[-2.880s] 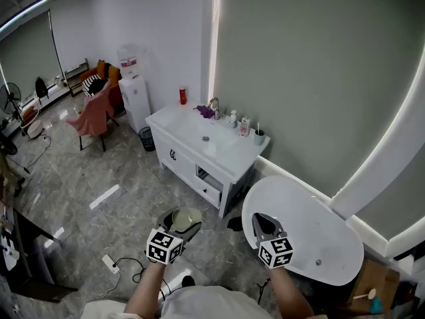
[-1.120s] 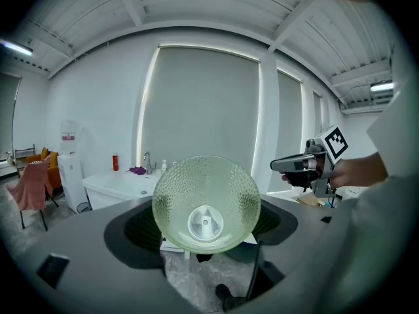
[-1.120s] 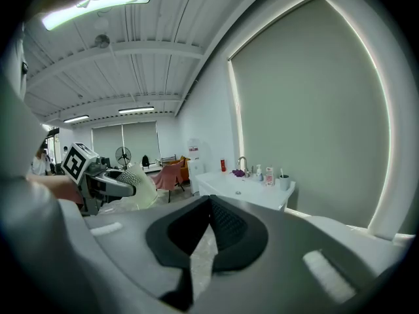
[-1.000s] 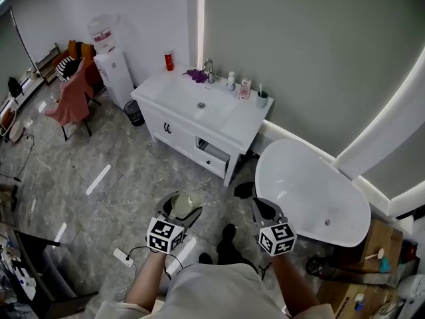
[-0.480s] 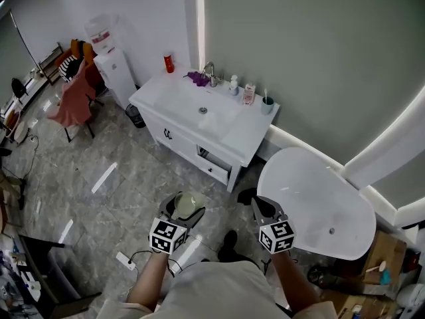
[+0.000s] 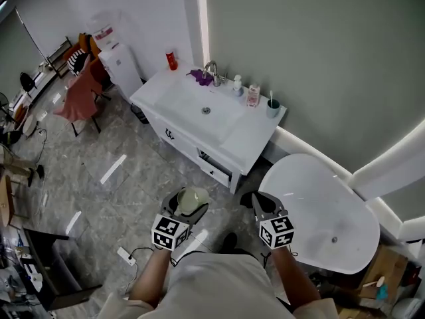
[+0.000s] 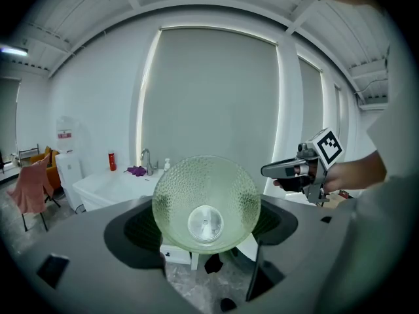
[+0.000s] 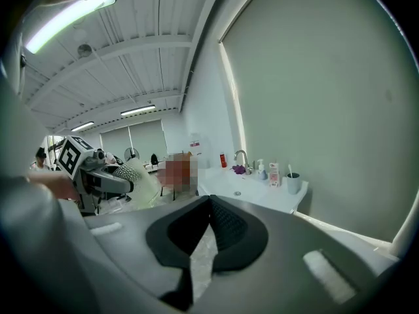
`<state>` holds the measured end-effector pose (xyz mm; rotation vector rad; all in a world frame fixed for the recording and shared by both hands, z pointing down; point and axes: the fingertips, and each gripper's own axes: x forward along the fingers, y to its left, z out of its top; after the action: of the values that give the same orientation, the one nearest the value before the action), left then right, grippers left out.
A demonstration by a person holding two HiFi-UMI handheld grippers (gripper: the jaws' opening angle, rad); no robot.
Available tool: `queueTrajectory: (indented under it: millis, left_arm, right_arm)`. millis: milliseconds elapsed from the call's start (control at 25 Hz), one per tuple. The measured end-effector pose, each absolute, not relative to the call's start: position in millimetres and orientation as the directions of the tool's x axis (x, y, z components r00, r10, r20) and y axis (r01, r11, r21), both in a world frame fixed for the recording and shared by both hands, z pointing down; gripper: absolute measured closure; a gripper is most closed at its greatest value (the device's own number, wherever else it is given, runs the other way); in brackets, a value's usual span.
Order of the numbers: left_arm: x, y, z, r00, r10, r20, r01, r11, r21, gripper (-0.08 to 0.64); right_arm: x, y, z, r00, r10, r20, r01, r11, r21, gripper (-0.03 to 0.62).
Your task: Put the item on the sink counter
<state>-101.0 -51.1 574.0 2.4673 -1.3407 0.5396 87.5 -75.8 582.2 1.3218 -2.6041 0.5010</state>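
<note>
In the head view, the left gripper [image 6: 188, 201] is pinching a glass bowl [image 6: 192, 197] over the floor, well apart from the white desk [image 6: 251, 137] ahead. The right gripper [image 6: 260, 203] is hanging near the tub [image 6: 319, 211].

In the left gripper view, the jaws are clamping the bowl's sides, its base facing the camera.

In the right gripper view, the jaws are pressing together on nothing.

The carrying step seems to be running. Next comes walking up and lowering the bowl onto bare desk, clear of the bottles [image 6: 252, 95].
</note>
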Motion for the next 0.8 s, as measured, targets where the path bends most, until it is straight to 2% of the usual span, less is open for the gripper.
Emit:
queueTrajectory:
  millis: [800]
  left_arm:
    - [-61,-140,590,0.522,-0.712,0.469,-0.825,-0.562,0.065,0.173]
  right_arm:
    - [121,-143,616,-0.561,-0.751,0.349,-0.828,0.492,-0.27,0.581]
